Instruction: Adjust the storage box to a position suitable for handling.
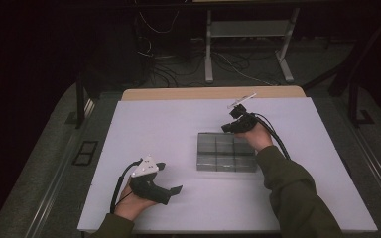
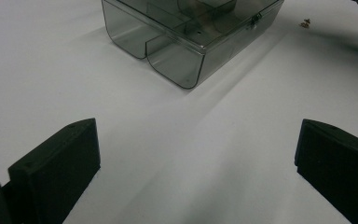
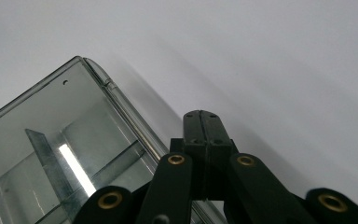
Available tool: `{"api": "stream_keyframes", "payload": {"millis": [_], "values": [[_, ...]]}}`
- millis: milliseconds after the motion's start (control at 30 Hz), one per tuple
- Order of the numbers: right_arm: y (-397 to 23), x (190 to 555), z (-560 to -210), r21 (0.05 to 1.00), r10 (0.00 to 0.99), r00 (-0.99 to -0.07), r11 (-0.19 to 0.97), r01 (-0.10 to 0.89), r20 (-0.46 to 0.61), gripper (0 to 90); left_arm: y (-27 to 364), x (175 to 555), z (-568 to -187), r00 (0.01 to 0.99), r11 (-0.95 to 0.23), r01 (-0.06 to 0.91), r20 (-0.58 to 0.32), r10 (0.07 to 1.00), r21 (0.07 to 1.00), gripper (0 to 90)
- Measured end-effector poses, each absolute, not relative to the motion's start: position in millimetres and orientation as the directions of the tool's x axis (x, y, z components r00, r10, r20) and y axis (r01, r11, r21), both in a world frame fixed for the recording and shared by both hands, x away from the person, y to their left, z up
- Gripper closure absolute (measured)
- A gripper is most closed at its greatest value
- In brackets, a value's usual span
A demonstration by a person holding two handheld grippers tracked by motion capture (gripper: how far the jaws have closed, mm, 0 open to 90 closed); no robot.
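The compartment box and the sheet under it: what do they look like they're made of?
The compartment box looks like smoke-tinted clear hard plastic: its dividers show through the walls and lid, its rounded corners look moulded, and its edges catch glossy highlights. The sheet covering the table looks like matte white board or laminate, flat and without glare; which one cannot be told.

A lab: dark room, white-topped table (image 1: 144, 129), loose cables (image 1: 178, 67) on the floor
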State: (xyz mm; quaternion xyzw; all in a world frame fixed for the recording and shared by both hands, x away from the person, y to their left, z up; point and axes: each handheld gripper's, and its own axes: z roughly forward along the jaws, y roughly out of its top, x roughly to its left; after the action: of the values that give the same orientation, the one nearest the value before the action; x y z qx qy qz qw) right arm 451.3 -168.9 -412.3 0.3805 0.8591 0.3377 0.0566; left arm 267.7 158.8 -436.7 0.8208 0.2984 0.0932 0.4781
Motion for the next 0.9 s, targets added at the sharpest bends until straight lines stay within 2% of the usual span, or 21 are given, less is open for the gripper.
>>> {"api": "stream_keyframes", "payload": {"millis": [900], "values": [[-167.7, 425.5, -411.3, 0.614, 0.63, -0.759, 0.537, 0.578, 0.163, 89.4, 158.5, 267.7, -437.0, 0.808, -0.374, 0.397, -0.125, 0.576, 0.838, 0.0]]}}
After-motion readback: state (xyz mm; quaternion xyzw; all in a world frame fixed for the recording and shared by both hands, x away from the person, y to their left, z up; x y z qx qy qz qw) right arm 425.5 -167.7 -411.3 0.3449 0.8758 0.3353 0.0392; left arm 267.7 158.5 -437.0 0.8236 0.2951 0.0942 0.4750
